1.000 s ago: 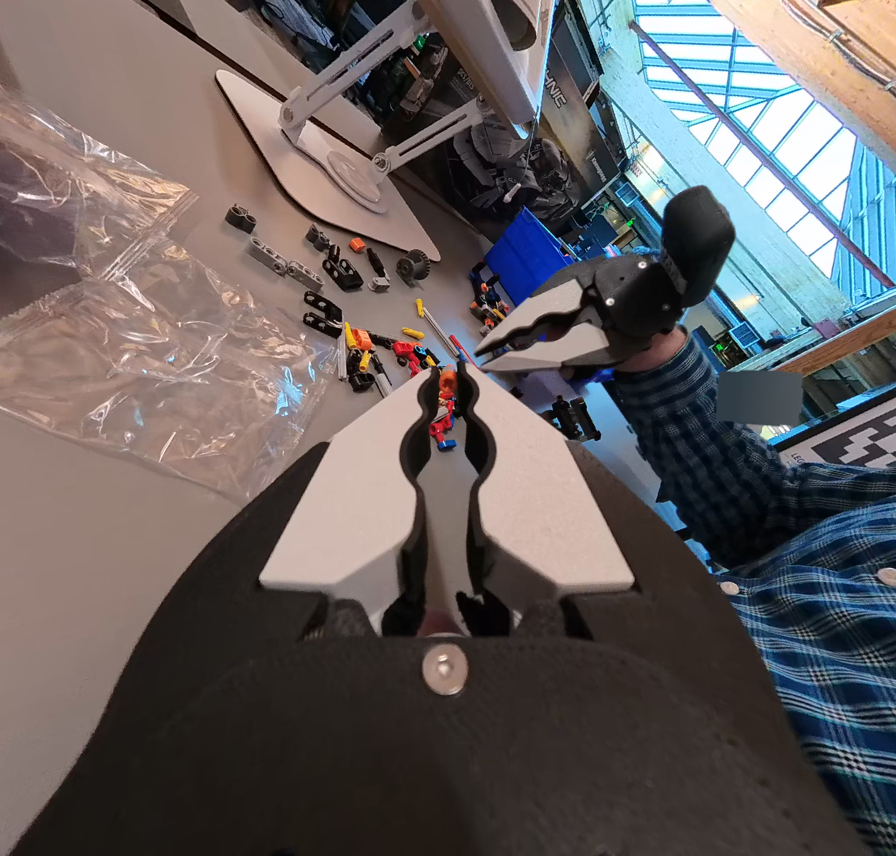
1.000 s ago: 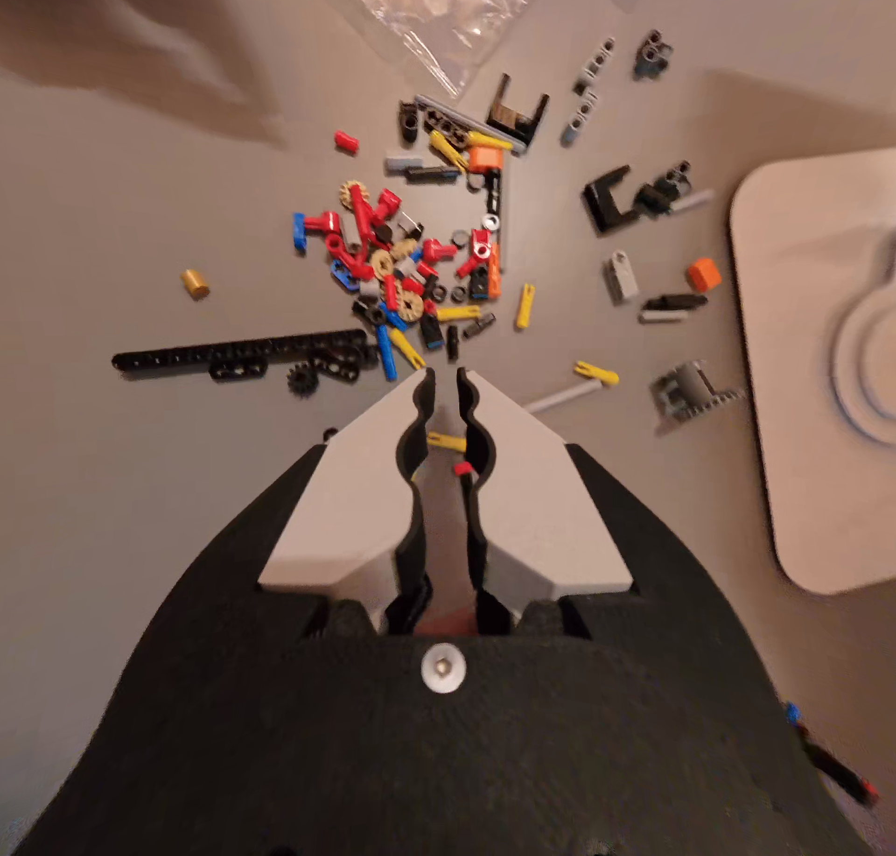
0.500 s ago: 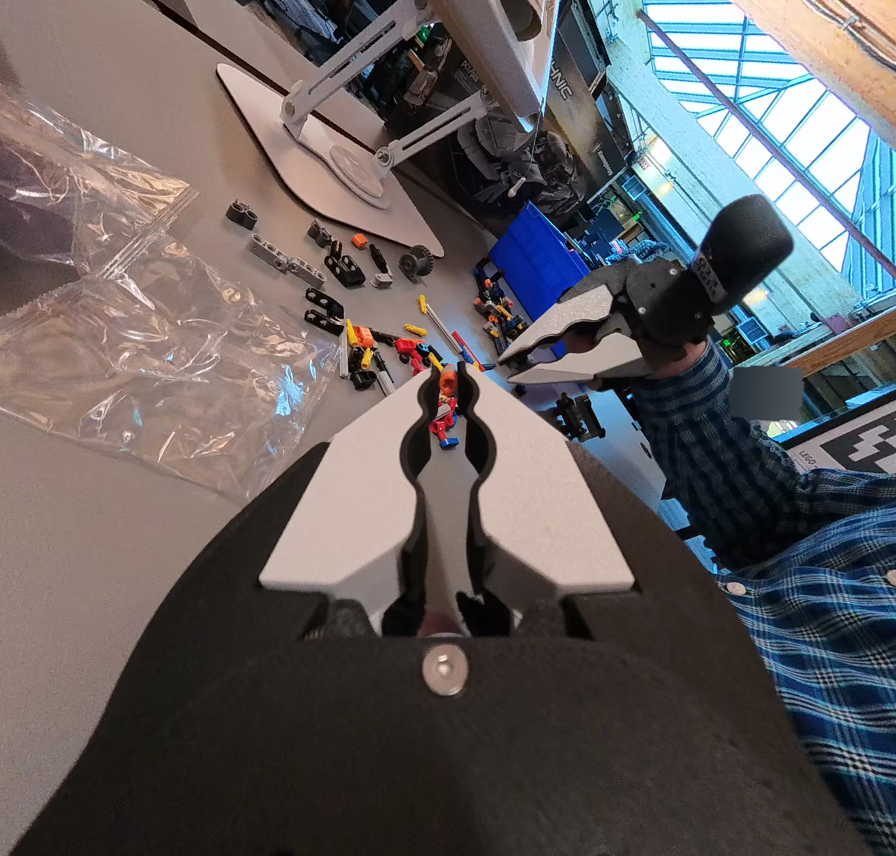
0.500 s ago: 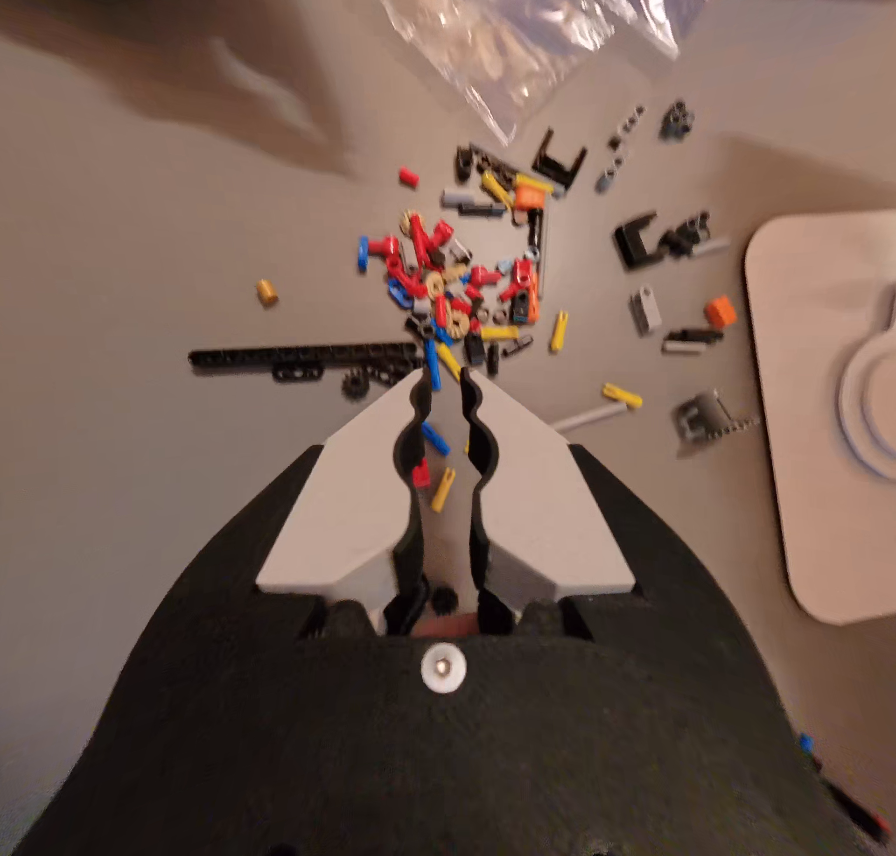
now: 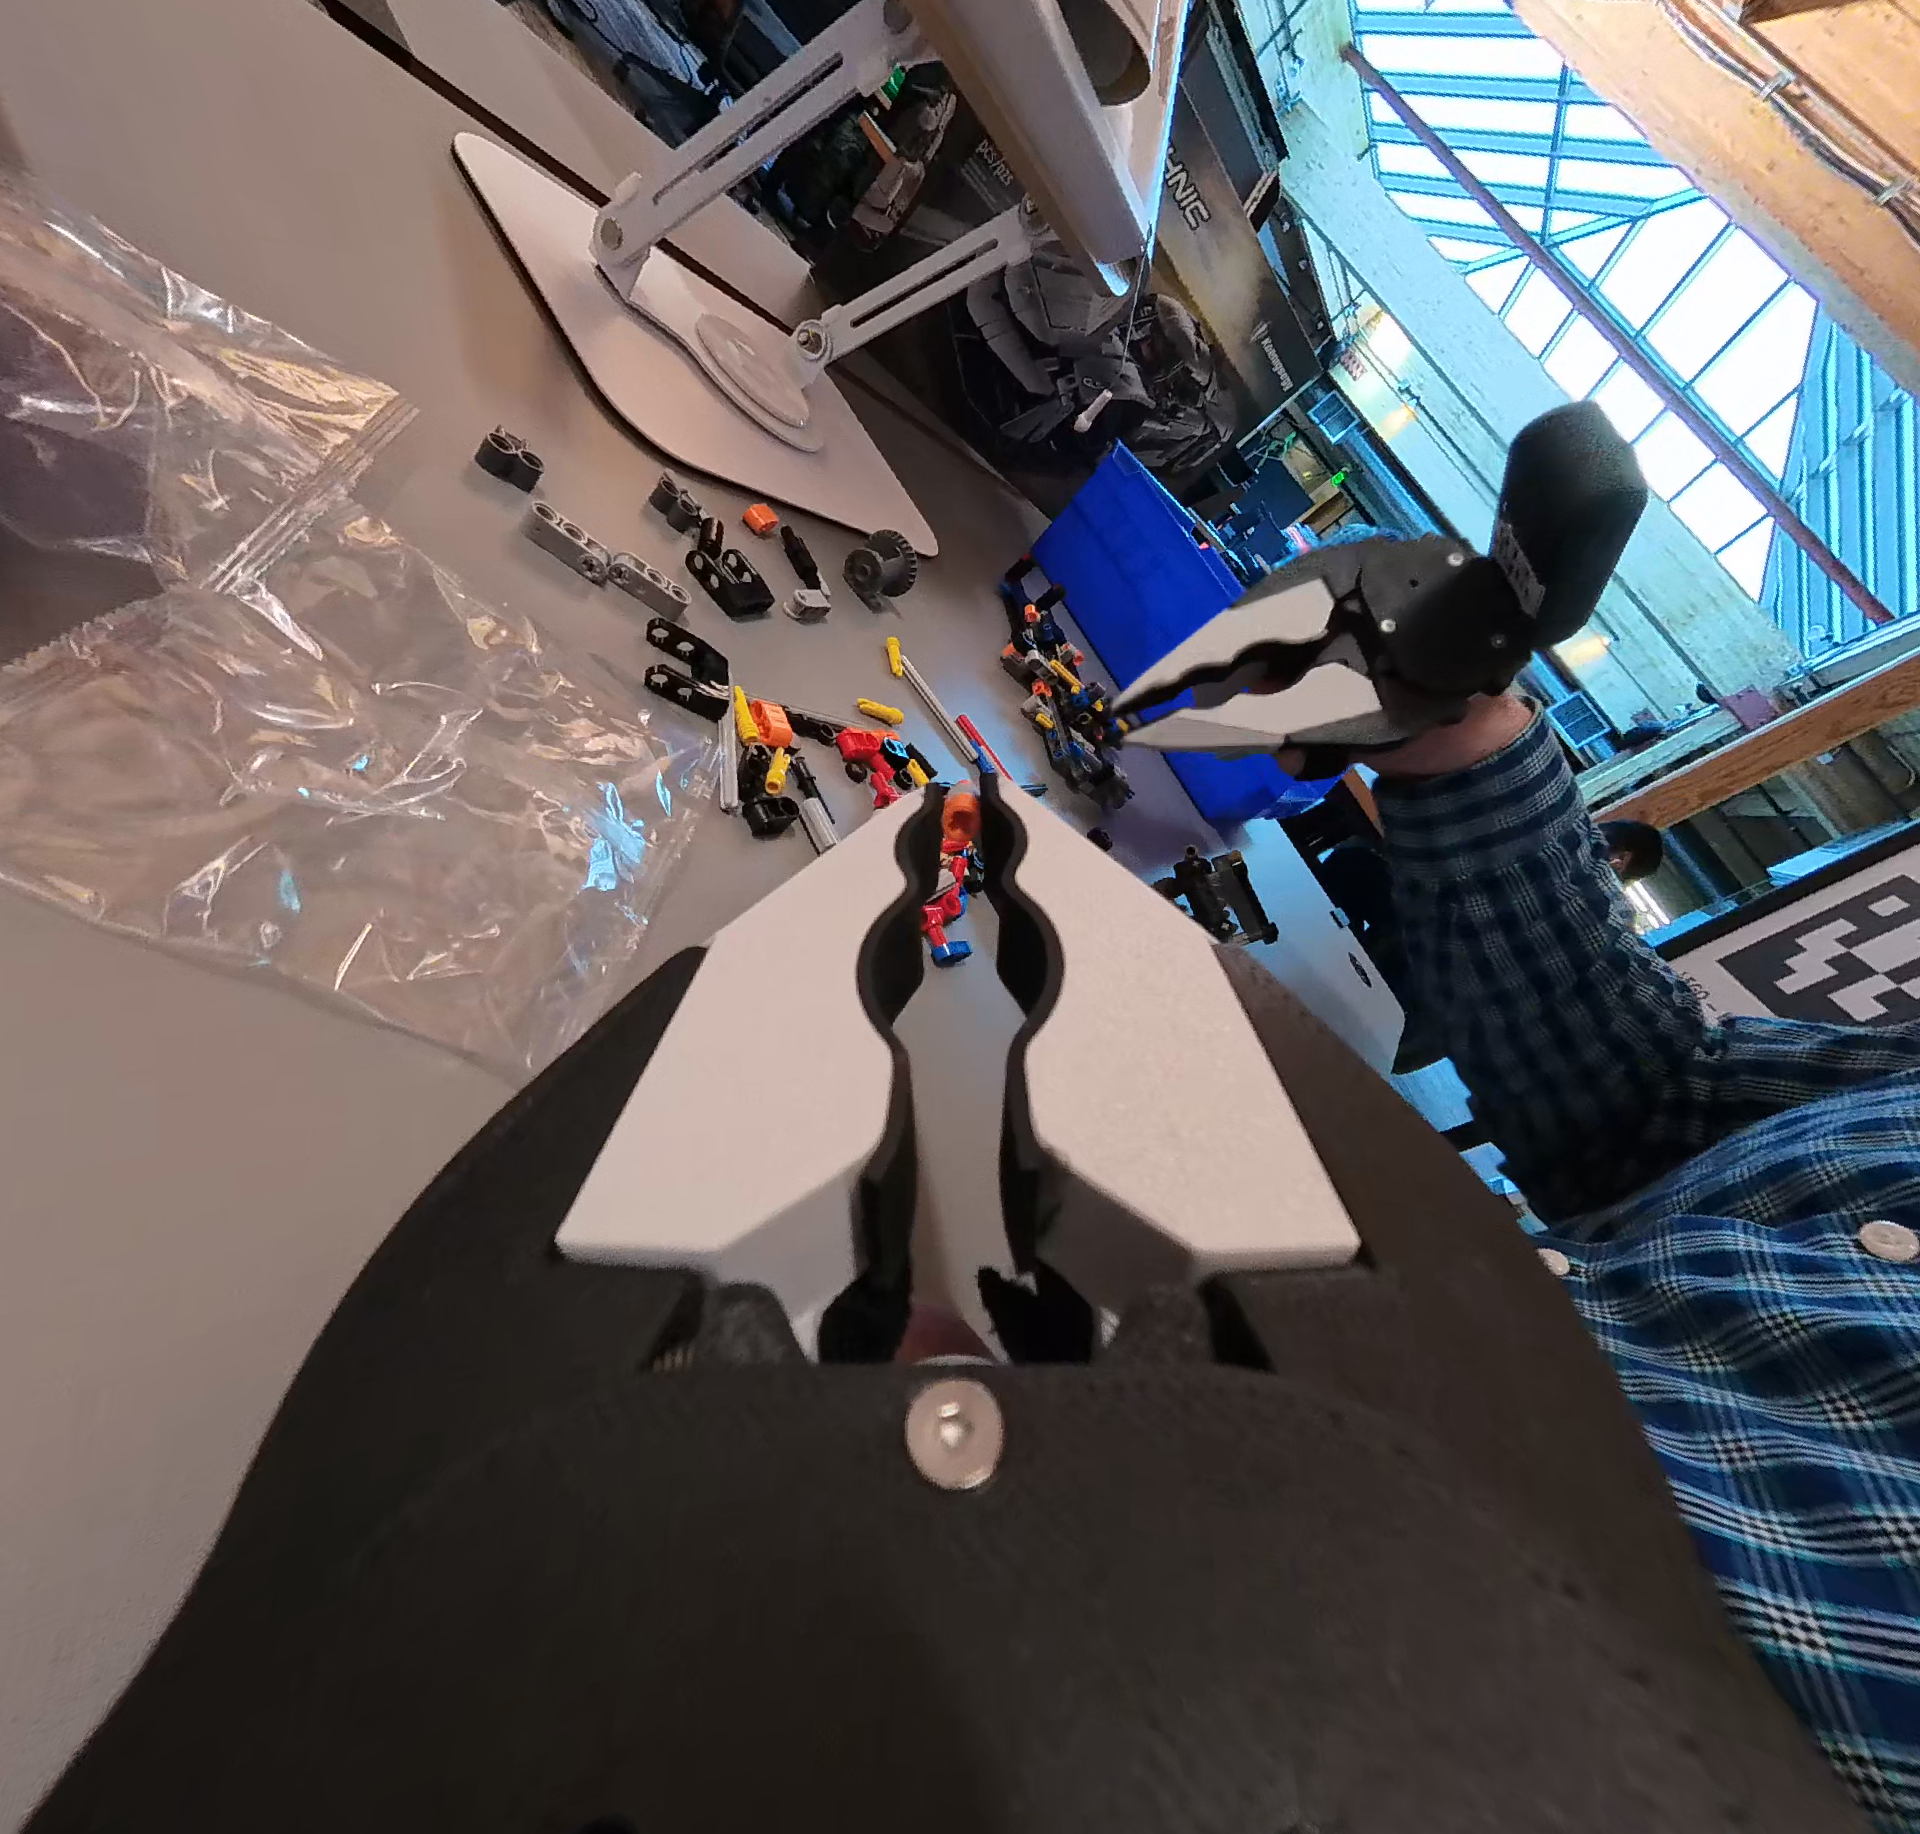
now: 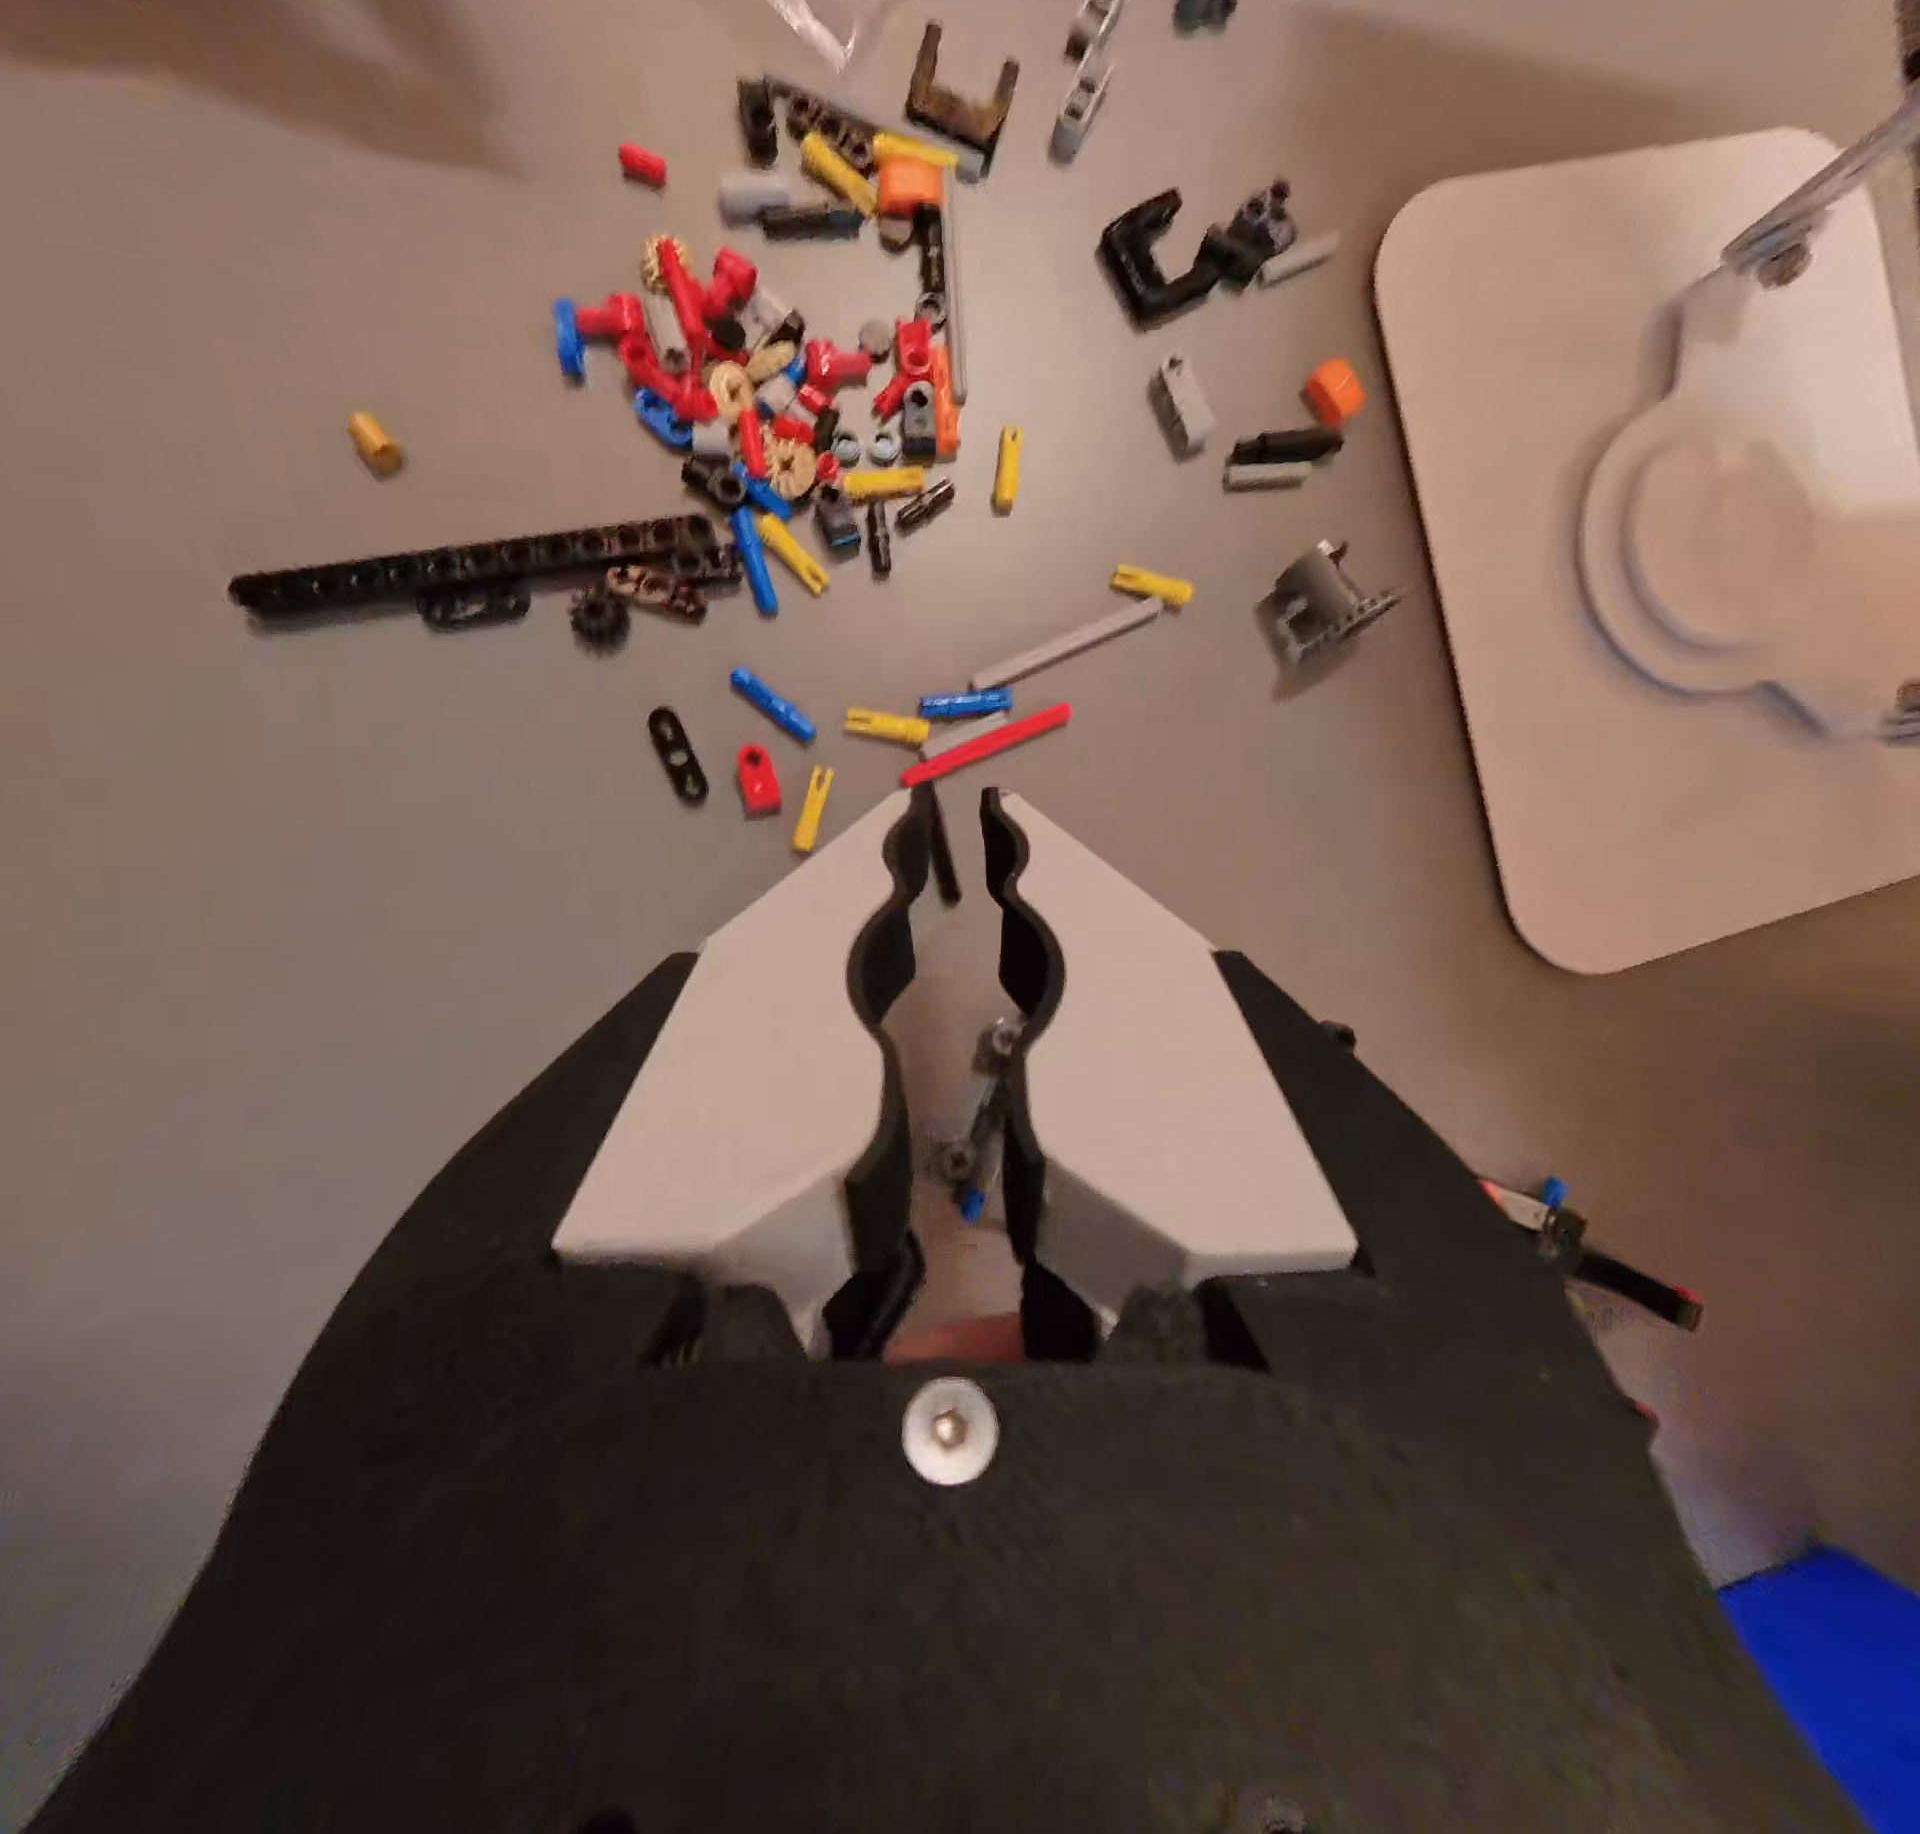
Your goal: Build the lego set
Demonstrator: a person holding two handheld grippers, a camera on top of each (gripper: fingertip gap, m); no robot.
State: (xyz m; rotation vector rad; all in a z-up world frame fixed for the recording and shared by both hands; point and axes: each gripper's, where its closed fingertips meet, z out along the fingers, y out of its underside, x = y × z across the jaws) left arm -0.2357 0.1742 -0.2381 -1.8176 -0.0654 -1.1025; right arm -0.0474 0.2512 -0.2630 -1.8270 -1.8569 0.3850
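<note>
In the left wrist view, a grey table (image 5: 187, 1161) is stretching away under a high skylight (image 5: 1621, 226) and timber beams, with dark shelving and a blue bin (image 5: 1132, 579) standing beyond its far edge. The left gripper (image 5: 953, 797) is hanging above the table with a narrow gap between its tips, gripping nothing. Loose lego pieces (image 5: 862, 735) are lying scattered just past those tips, and a small built assembly (image 5: 1060, 714) is sitting farther right. Crumpled clear plastic bags (image 5: 291, 745) are lying to the left, and a white stand base (image 5: 665, 371) is resting behind the pieces, its arms rising to a white panel that the top edge is cutting off. The right gripper (image 5: 1117, 726) is hovering over the assembly, held by a person in a blue plaid sleeve (image 5: 1538, 953); its jaws are slightly parted, and whether anything is sitting at its tips is too small to tell.

In the right wrist view, the camera is looking down on the same table (image 6: 260, 953). The right gripper (image 6: 954, 795) is showing a small gap, with nothing clamped. A thin black pin (image 6: 943, 854) is lying on the table in that gap. The main pile of pieces (image 6: 790, 392) is lying ahead, beside a long black beam (image 6: 478, 569). A red axle (image 6: 985, 743) is lying just beyond the tips. The stand base (image 6: 1538, 496) is running off the right edge. Part of the assembly is showing between the jaws, mostly hidden and blurred.
</note>
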